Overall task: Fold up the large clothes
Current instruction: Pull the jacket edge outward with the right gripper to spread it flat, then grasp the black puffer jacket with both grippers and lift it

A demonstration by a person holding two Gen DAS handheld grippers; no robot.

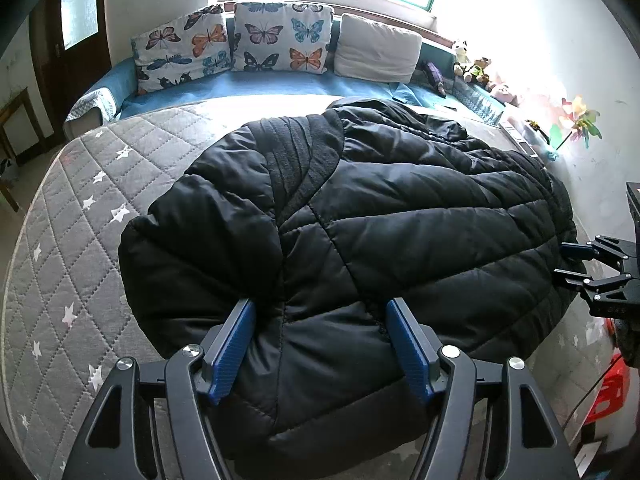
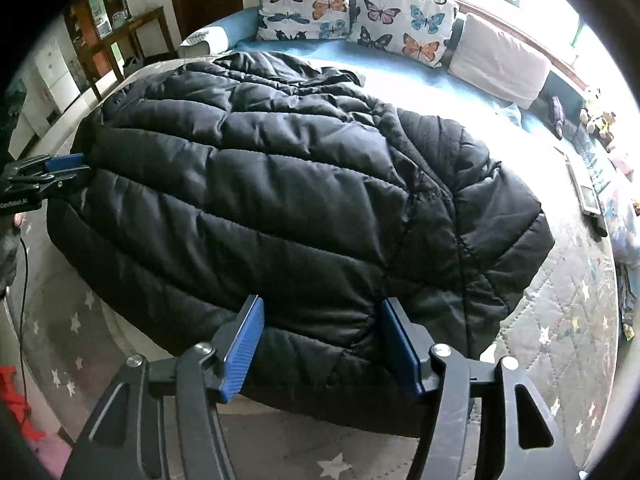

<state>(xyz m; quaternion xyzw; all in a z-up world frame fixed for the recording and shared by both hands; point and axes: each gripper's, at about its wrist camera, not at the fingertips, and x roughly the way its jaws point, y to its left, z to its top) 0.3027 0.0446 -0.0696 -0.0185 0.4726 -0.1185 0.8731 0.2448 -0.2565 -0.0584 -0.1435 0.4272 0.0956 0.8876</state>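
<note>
The left gripper (image 1: 320, 320) tilts downward with its blue pads (image 1: 234, 344) standing wide apart. The right gripper (image 2: 322, 320) tilts downward likewise, its blue pads (image 2: 244, 346) also spread wide.

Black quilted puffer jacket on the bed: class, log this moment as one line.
item: black quilted puffer jacket on grey star-print mattress | left gripper: open at hem | right gripper: open at hem

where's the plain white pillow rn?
The plain white pillow leans against the ledge under the window at the far side of the bed, just right of the two butterfly pillows in both views.
</note>
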